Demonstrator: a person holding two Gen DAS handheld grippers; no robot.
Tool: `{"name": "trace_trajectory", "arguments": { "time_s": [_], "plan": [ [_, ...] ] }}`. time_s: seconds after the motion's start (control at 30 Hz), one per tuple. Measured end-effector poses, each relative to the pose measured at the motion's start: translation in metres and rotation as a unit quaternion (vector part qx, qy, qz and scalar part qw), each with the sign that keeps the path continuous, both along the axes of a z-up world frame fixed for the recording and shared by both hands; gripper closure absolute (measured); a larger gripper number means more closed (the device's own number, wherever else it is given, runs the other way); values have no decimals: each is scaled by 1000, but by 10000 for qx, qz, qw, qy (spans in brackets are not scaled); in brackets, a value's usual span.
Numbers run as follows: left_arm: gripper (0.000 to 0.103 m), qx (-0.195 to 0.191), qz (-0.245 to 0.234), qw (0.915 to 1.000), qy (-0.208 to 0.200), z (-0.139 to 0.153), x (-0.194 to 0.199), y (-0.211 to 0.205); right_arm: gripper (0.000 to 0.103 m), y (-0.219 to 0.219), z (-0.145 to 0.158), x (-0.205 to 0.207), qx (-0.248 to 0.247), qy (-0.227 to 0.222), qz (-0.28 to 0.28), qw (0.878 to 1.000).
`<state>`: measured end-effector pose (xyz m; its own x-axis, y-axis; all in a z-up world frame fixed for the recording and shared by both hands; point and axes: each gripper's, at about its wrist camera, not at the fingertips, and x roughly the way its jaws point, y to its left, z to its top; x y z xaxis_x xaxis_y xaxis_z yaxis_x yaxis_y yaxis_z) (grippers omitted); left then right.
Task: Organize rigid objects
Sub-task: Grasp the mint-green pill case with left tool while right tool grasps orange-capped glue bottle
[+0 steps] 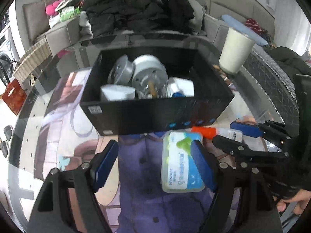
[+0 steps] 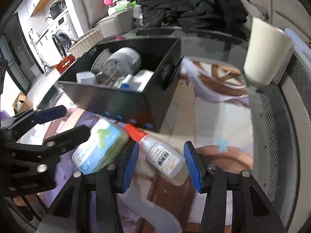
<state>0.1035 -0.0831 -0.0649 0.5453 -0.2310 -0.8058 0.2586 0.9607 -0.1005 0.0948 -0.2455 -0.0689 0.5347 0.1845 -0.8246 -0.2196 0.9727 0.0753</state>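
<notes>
- My left hand-held gripper (image 1: 154, 167) is spread wide at the bottom of its frame, pinching nothing; the clear plastic case (image 1: 181, 162) with the green and blue label lies on the table (image 1: 136, 194) just inside its right finger
- My right hand-held gripper (image 2: 161, 164) is also spread, with the glue bottle (image 2: 162, 153) and its orange cap lying between the fingers, not pinched
- The black box (image 1: 155, 114) sits mid-frame, holding grey round parts and white items
- A white cup (image 1: 236, 51) stands upper right
</notes>
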Motion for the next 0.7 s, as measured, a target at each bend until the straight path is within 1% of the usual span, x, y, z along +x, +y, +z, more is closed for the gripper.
{"name": "trace_trajectory", "arguments": {
  "time_s": [0.03, 0.07, 0.1, 0.13, 0.17, 0.2, 0.33, 0.43, 0.5, 0.57, 0.7],
  "plan": [
    [26, 5, -34, 10000, 61, -3, 1, -1, 61, 2, -3, -1, 26, 65, 59, 10000],
    [26, 105, -71, 9999, 88, -5, 1, -2, 62, 5, -5, -3, 53, 110, 107, 9999],
    [26, 197, -89, 9997, 83, -7, 0, -4, 67, 8, -4, -5, 33, 81, 126, 9999],
    [26, 218, -91, 9997, 87, -9, 0, -5, 75, 10, -4, -6, 80, 122, 168, 9998],
    [26, 201, -120, 9997, 117, -10, -1, -6, 80, 12, -4, -8, 185, 229, 208, 9994],
    [26, 207, -161, 9996, 137, -11, -2, -7, 81, 13, -5, -9, 206, 266, 214, 9992],
    [26, 222, -225, 9994, 136, -12, -4, -8, 82, 16, -5, -18, 137, 261, 183, 9994],
    [26, 259, -261, 9993, 51, -12, -7, -10, 82, 17, -6, -25, 21, 179, 164, 9997],
    [27, 283, -312, 9991, 4, -11, -7, -14, 82, 14, -5, -23, -36, 150, 116, 9998],
    [26, 189, -392, 9990, 101, -12, -8, -15, 82, 10, -4, -24, -76, 150, 64, 9998],
    [27, 259, -498, 9984, -7, -11, -9, -24, 82, 4, -4, -25, -127, 136, -26, 9998]
  ]
}}
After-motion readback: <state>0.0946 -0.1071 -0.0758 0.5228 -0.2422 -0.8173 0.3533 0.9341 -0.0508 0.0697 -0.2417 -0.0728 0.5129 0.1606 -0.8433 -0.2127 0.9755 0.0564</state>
